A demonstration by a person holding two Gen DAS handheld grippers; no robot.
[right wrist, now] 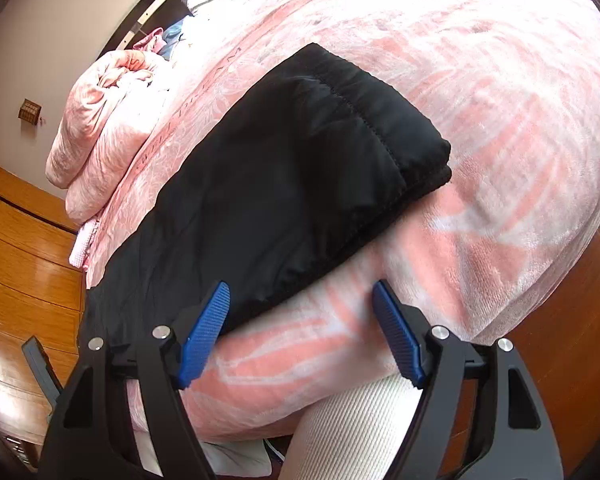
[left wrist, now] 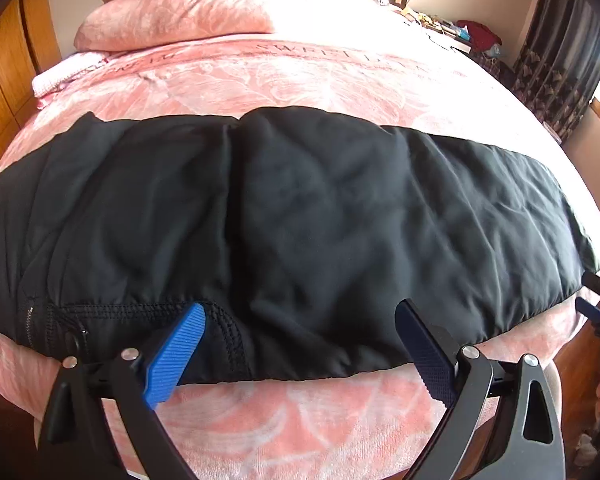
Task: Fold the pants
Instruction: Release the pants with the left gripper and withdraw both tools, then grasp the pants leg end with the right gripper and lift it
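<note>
Your pants (left wrist: 300, 220) lie flat across the bed (left wrist: 300, 420), stretched along its near edge, black and folded lengthwise so one leg sits on the other. In the left wrist view the waist end with its zip and stitched seam is toward the bed's left side and the legs run off to the right. Your left gripper (left wrist: 300, 340) hangs over the near edge of the pants with its jaws spread wide; the blue pads (left wrist: 176, 356) are clear of the cloth and nothing is gripped between them. Your right gripper (right wrist: 300, 328) is at the cuff end, just off the bed's near edge, jaws fairly wide and holding nothing: one pad overlaps the near hem of the pants in the view, the other is over bare pink blanket (right wrist: 500, 160). The cuffs (right wrist: 380, 120) lie stacked, their stitched hems pointing toward the bed's right side. A pink quilt (left wrist: 180, 12) is piled at the far left corner of the bed. Below your right gripper a leg in white ribbed cloth (right wrist: 352, 428) stands against the bed's side.
</note>
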